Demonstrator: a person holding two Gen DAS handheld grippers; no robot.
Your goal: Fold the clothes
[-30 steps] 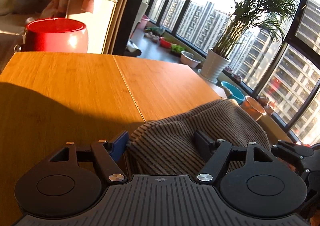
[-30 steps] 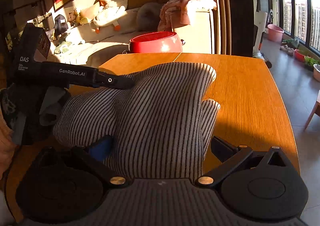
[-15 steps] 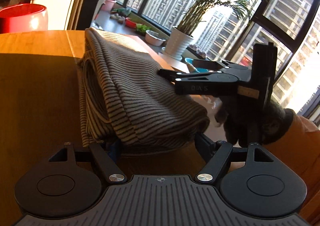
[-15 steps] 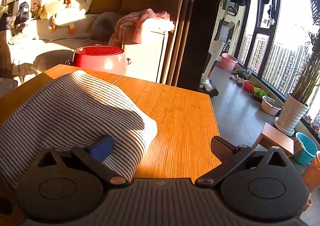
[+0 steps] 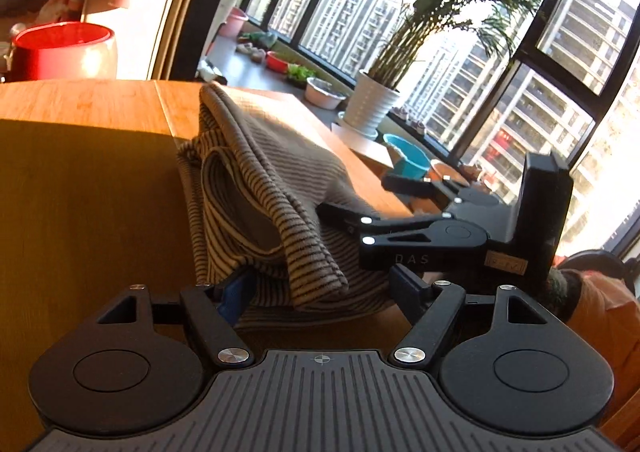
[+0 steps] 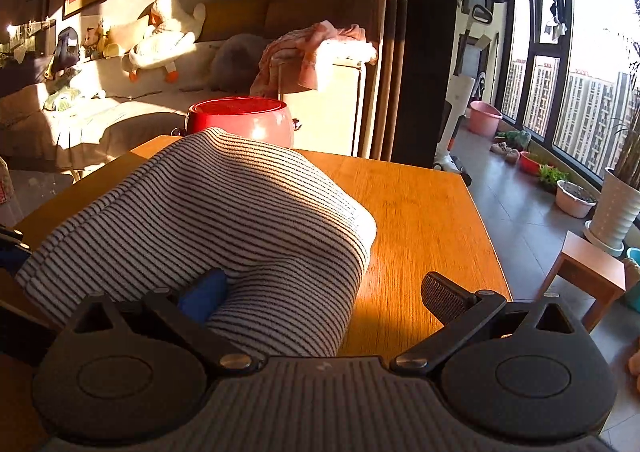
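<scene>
**Striped garment, bundled on wooden table**

Item: striped garment (image 5: pixel 256 188), gathered in several layers into a thick, humped bundle on the table (image 5: pixel 80 156), toward the near edge. In the left wrist view one loose flap hangs over the bundle's side with an open pocket beneath it.

Left gripper (image 5: pixel 320 288): fingers spread wide at the bundle's near end, clamping nothing.

Right gripper (image 6: pixel 320 292): fingers spread wide; the blue-padded finger (image 6: pixel 202 294) presses into the cloth, the other stands clear over bare table. In the left wrist view it reaches in from the side, against the bundle.

Beyond the table: red pot (image 6: pixel 240 120).

Risks: with neither gripper closed on cloth, the bundle may spring open; the loose flap may slide off; a push from the pressing finger may shove the layers askew.
</scene>
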